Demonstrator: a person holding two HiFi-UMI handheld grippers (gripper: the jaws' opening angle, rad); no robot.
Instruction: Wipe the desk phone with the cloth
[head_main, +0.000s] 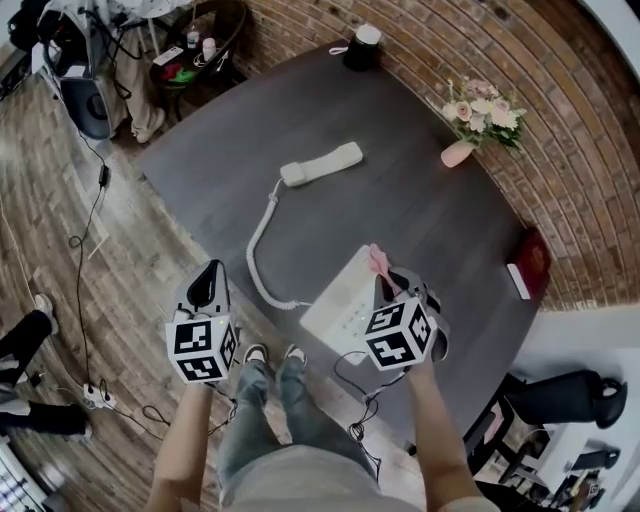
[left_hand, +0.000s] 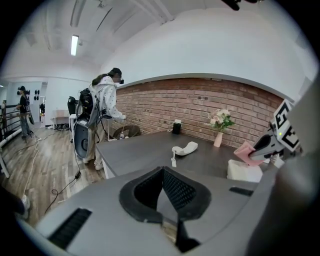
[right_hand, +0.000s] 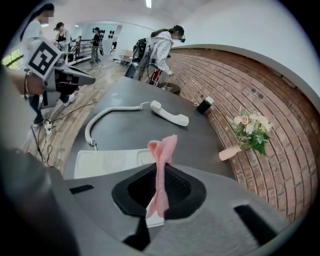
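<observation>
Right gripper clamped on pink cloth, just above phone, left gripper jaws together, apart from phone.

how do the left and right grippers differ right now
The right gripper is shut on the pink cloth; the left gripper has its jaws together with nothing between them. The right gripper hangs over the white phone base on the desk, while the left gripper sits short of the desk's near edge, over the wood floor. Both are shut and point toward the desk.
</observation>
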